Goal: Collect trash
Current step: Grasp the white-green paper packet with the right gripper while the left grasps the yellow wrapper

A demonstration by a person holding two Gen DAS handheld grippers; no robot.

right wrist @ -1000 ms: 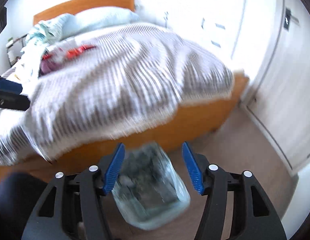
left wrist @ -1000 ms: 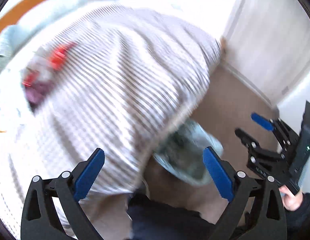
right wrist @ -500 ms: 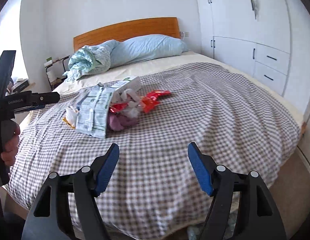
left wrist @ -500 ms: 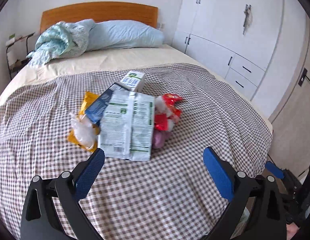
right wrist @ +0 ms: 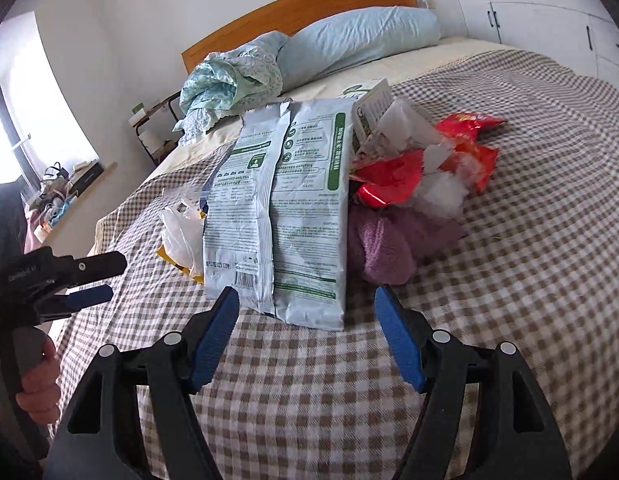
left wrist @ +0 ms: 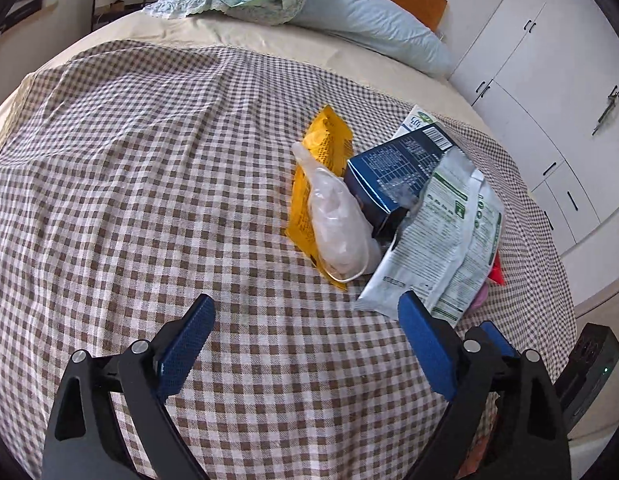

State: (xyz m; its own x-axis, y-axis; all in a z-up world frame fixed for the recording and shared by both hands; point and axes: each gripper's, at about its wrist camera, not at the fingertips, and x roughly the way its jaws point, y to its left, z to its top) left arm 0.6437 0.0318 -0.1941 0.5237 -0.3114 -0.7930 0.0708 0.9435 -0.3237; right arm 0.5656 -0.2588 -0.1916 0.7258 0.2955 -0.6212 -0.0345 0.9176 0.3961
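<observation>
Both tools hang over the checked bedspread (left wrist: pixel 129 184) with nothing between their blue pads. Left tool (left wrist: pixel 305 344): jaws wide apart but closing a little, empty, above bare cloth just near-left of the trash pile. Right tool (right wrist: pixel 307 334): jaws moderately apart, also closing slightly, empty, its tips just short of the near edge of the white-and-green foil bag (right wrist: pixel 277 216).

Trash lies heaped on the bed, right of centre in the left wrist view. The foil bag (left wrist: pixel 437 240) lies flat on top at the near side. Beside it on the left sit a crumpled clear plastic bag (left wrist: pixel 337 216) resting on a yellow packet (left wrist: pixel 321 152), and a dark blue carton (left wrist: pixel 393 172) partly under the foil bag. In the right wrist view, red wrappers (right wrist: pixel 393 176), white scraps of plastic (right wrist: pixel 405 124) and a purple cloth-like lump (right wrist: pixel 393 244) lie to the right of the foil bag, touching it.

Farther off, a light blue pillow (right wrist: pixel 361 40) and a bundled patterned quilt (right wrist: pixel 233 80) rest against the wooden headboard (right wrist: pixel 309 4). White wardrobe doors (left wrist: pixel 549 92) stand at the far right.
</observation>
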